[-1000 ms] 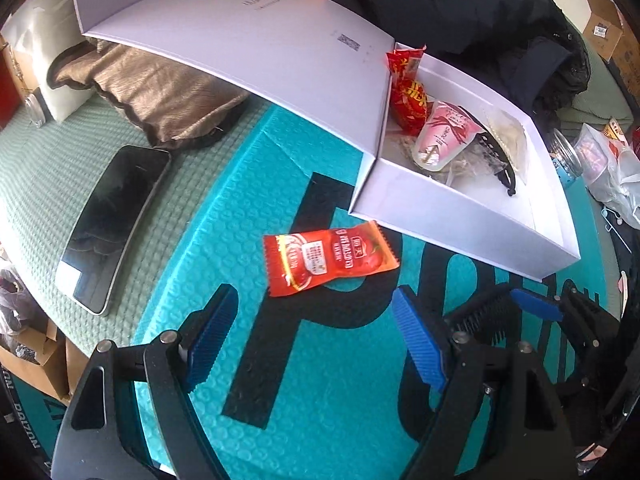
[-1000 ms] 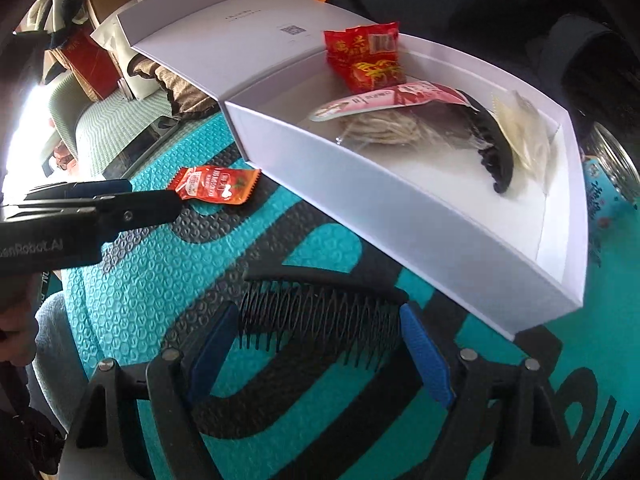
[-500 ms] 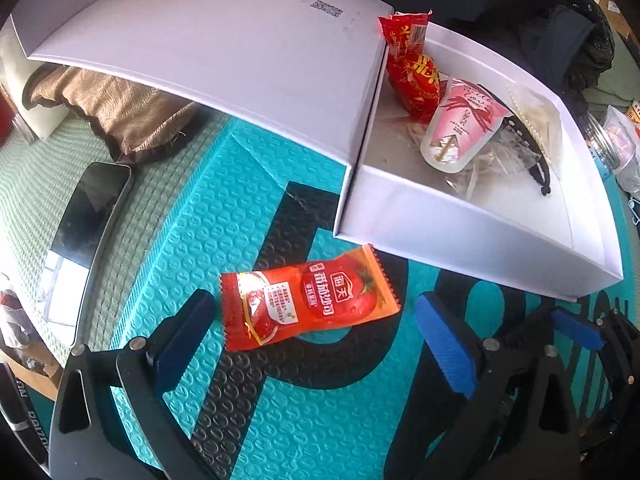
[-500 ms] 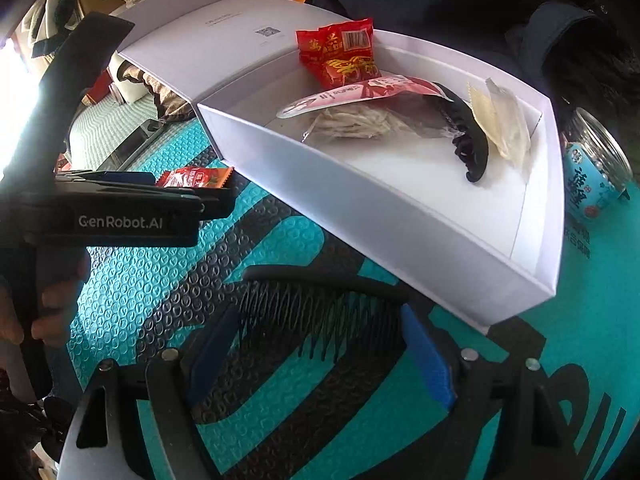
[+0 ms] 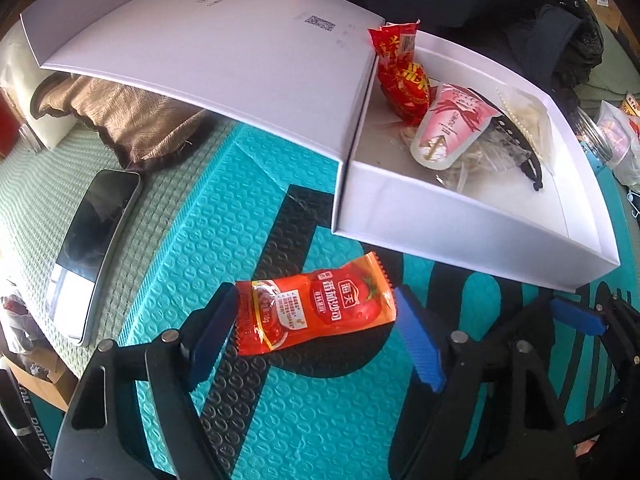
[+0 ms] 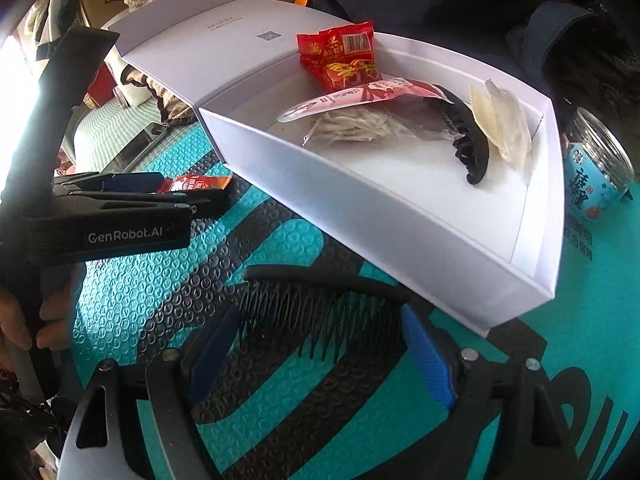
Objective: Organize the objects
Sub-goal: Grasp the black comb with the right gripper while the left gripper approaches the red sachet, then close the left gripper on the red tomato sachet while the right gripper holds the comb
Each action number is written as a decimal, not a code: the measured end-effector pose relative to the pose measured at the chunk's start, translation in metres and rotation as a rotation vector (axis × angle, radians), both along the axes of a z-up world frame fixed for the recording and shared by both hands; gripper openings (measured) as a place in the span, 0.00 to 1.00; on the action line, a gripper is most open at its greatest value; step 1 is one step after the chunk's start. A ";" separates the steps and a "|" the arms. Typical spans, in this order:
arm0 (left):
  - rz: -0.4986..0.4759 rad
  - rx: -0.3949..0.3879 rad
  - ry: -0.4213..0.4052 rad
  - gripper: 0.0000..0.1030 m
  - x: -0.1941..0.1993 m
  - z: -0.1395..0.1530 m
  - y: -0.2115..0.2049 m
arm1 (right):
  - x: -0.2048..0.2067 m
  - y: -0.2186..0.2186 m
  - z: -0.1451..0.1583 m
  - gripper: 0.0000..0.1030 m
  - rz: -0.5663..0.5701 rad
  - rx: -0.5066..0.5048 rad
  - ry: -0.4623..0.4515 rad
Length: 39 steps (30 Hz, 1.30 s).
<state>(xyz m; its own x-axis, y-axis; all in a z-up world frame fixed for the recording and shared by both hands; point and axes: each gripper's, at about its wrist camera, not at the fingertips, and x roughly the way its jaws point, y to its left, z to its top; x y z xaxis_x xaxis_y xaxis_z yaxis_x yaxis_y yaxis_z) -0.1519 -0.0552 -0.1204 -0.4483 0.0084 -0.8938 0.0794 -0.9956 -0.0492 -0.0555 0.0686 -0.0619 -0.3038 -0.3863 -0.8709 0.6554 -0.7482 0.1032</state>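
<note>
A red ketchup sachet [image 5: 316, 308] lies on the teal mat between the fingers of my open left gripper [image 5: 316, 336], whose pads stand at its two ends. The sachet also shows in the right wrist view [image 6: 192, 183]. My right gripper [image 6: 320, 356] is open around a black hair comb [image 6: 324, 304] lying on the mat. Just beyond stands an open white box [image 5: 460, 232], also in the right wrist view [image 6: 384, 216]. It holds a red snack packet [image 6: 340, 60], a pink pouch [image 6: 360, 96], a black hair claw [image 6: 468, 140] and clear bags.
The box's white lid [image 5: 224, 40] lies open to the left over a brown cushion [image 5: 132, 120]. A phone [image 5: 96, 248] lies on the green mat at left. A glass jar with a blue label [image 6: 596, 176] stands right of the box. Dark clothing is piled behind.
My left gripper has moved forward and its fingers now flank the ketchup sachet. My right gripper has stayed open around the comb, shifting slightly toward the box.
</note>
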 end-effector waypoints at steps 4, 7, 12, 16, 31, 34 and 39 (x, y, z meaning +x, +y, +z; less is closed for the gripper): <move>-0.020 -0.005 0.000 0.64 0.009 0.007 0.013 | 0.004 0.004 0.001 0.81 0.002 0.000 -0.004; -0.037 -0.021 -0.011 0.64 0.017 0.006 0.024 | 0.009 0.009 0.001 0.81 0.004 0.005 -0.004; -0.046 -0.014 -0.014 0.64 0.051 0.004 0.030 | 0.020 0.023 0.001 0.81 0.007 0.018 0.003; -0.039 -0.006 -0.023 0.64 0.066 0.007 0.040 | 0.026 0.033 0.002 0.81 -0.002 0.021 -0.001; -0.127 0.045 -0.064 0.78 0.101 0.009 0.064 | 0.032 0.065 0.004 0.81 -0.007 0.014 -0.009; -0.177 0.033 -0.056 0.79 0.100 0.012 0.057 | 0.032 0.066 0.004 0.81 -0.002 0.009 -0.016; -0.258 0.000 -0.043 0.79 0.096 0.020 0.048 | 0.035 0.065 0.005 0.81 0.017 -0.003 -0.033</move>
